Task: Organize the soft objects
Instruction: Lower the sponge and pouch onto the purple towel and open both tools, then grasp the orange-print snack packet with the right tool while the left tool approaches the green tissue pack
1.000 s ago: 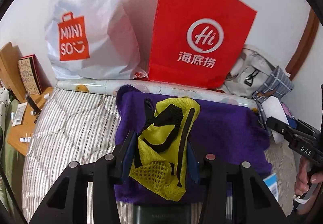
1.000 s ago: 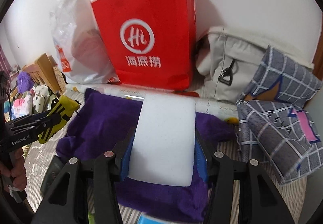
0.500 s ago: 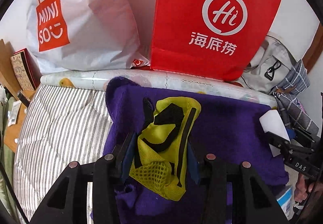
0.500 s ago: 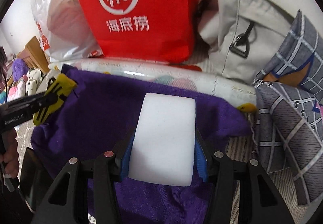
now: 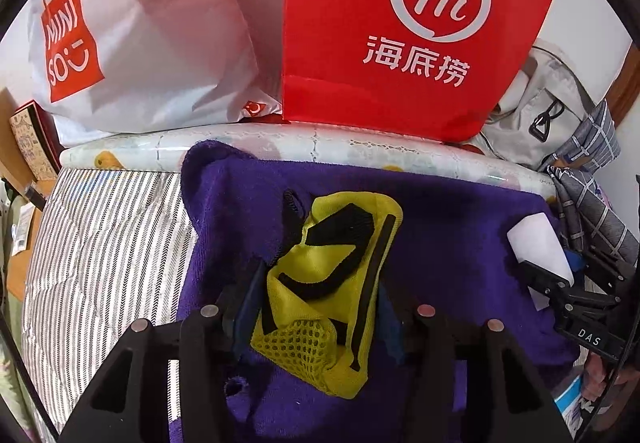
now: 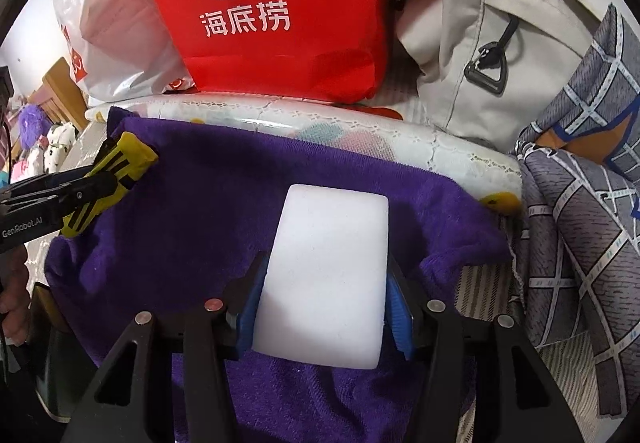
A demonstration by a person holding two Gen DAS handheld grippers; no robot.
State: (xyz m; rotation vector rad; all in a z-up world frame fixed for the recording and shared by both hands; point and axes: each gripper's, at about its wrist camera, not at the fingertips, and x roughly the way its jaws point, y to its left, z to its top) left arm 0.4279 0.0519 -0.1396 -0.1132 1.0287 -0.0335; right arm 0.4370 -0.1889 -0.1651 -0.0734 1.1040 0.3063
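Left wrist: jaws opening around yellow mesh pouch (image 5: 328, 291); right jaws clamped on white sponge (image 6: 328, 275).

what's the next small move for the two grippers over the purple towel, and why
Probably finish letting go. The left gripper has the yellow mesh pouch between its opening jaws, low over the purple towel. The right gripper has its pads against the white sponge, also over the towel. So open fully, then back away.
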